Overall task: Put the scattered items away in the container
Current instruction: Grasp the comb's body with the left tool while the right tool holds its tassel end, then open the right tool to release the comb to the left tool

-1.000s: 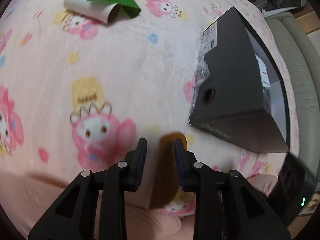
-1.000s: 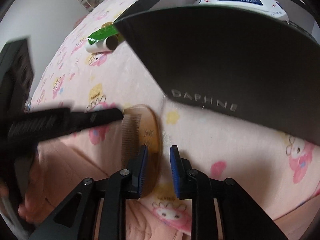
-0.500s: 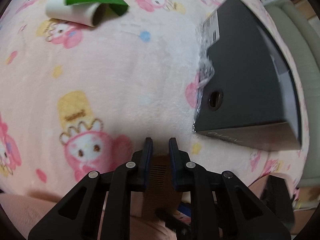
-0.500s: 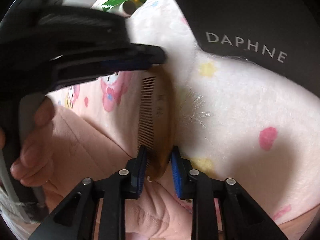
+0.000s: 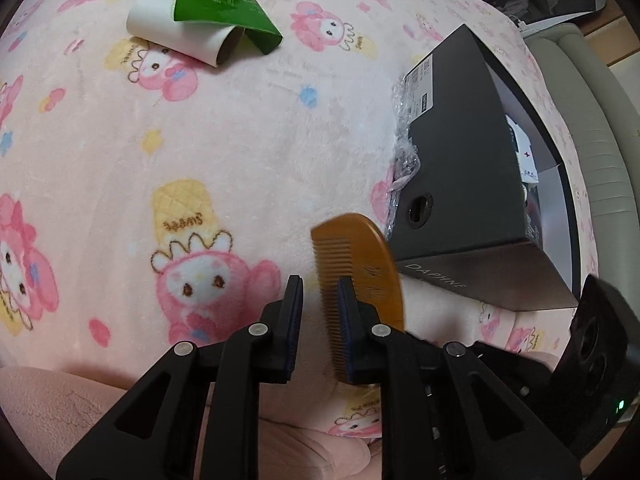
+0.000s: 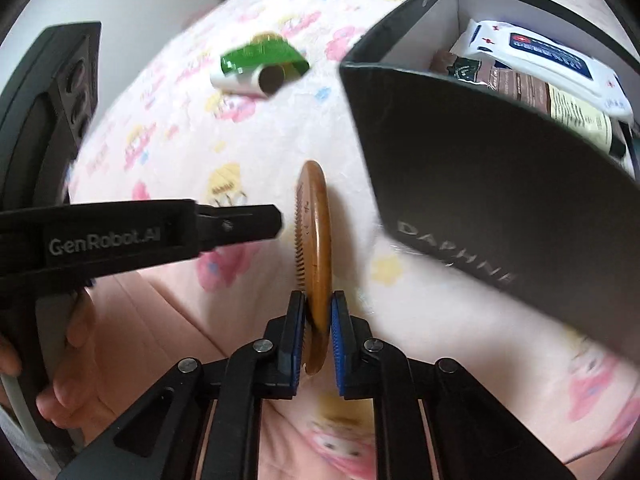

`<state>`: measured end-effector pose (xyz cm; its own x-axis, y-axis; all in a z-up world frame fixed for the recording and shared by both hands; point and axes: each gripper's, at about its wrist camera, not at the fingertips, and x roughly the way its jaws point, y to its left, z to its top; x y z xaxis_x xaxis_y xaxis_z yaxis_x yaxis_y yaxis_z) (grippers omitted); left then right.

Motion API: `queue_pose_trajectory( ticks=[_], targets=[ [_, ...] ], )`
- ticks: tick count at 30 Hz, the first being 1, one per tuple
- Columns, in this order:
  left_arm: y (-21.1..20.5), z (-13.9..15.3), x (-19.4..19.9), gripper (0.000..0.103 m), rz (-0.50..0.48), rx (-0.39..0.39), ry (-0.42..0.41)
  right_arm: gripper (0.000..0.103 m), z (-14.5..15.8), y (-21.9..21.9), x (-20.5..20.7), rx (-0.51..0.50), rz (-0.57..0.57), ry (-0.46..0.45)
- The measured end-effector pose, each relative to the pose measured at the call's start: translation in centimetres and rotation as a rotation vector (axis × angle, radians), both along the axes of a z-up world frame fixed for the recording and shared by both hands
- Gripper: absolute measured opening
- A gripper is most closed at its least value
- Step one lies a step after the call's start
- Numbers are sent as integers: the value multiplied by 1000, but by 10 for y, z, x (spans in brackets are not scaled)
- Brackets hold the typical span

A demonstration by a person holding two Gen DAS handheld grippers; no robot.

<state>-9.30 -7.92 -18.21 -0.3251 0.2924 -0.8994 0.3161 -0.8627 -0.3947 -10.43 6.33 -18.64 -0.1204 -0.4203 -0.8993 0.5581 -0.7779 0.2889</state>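
Nearest the right wrist camera, the right gripper (image 6: 318, 316) has its jaws pinching the lower end of the wooden comb (image 6: 314, 236), which stands on edge, lifted off the pink blanket (image 6: 420, 320), teeth turned to the left. In the left wrist view the same comb (image 5: 360, 276) rises just beside the left gripper (image 5: 319, 300), whose jaws are spread with nothing between them; the comb passes behind the right-hand jaw, and whether it touches that jaw cannot be told. From the right wrist view the left gripper (image 6: 240, 224) reaches in from the side with its tip near the comb's teeth but apart from them. Beyond, to the right, stands the open black shoe box (image 6: 480, 184), already holding a white wipes pack (image 6: 552, 52) and a brown package (image 6: 520, 88). Farthest off, a white roll with green label (image 6: 256, 68) lies on the blanket, well apart from the box. The step in hand looks like carrying the comb to the box; next it must be raised over the near wall and released inside.
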Motion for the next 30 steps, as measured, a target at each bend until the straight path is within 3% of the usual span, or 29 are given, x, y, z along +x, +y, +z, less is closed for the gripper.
queue_pose_trajectory(
  ticks=[3, 7, 13, 17, 23, 27, 30],
  targets=[
    [2, 7, -17, 15, -29, -39, 17, 15, -5, 13, -2, 50, -37, -8],
    [0, 13, -44, 19, -51, -60, 35, 23, -12, 34, 9, 34, -87, -67],
    [-1, -24, -57, 19, -77, 48, -41, 23, -38, 25, 35, -8, -40, -190],
    [2, -28, -51, 17, -95, -2, -66, 16, -54, 16, 35, -19, -69, -215],
    [2, -26, -27, 17, -93, -2, -85, 11, -42, 29, 33, 0, -150, -102],
    [-5, -18, -24, 18, -60, 61, -28, 11, -35, 49, 30, 30, -234, -55],
    [-7, -21, -25, 24, -52, 107, -23, 11, -32, 67, 29, 25, -290, -47]
  ],
)
